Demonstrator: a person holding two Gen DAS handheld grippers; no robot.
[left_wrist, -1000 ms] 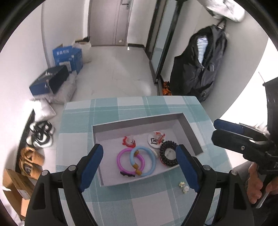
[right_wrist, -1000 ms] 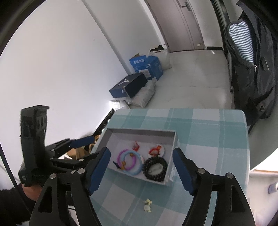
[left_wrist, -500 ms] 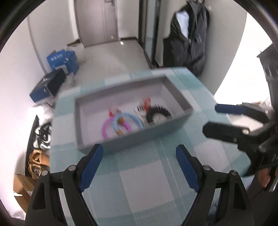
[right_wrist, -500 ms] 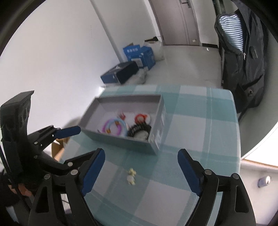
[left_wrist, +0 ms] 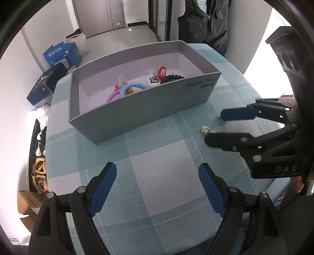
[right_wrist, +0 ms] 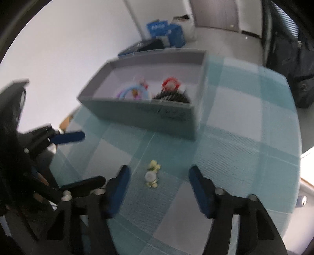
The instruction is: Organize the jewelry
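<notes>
Checked tablecloth point(left_wrist: 157, 157), blue boxes point(left_wrist: 60, 54) on floor, dark jacket point(left_wrist: 206, 19) hanging, shoes point(left_wrist: 39, 172) by wall, door point(left_wrist: 98, 15).

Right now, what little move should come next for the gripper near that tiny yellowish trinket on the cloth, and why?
Probably ease the right hand-held gripper down and close on the small yellowish trinket. It lies on the checked tablecloth between the open fingers, outside the grey box where the other jewelry sits.

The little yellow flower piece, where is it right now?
The yellow flower piece lies on the checked tablecloth, outside the grey box, between the open fingers of the right hand-held gripper.
</notes>
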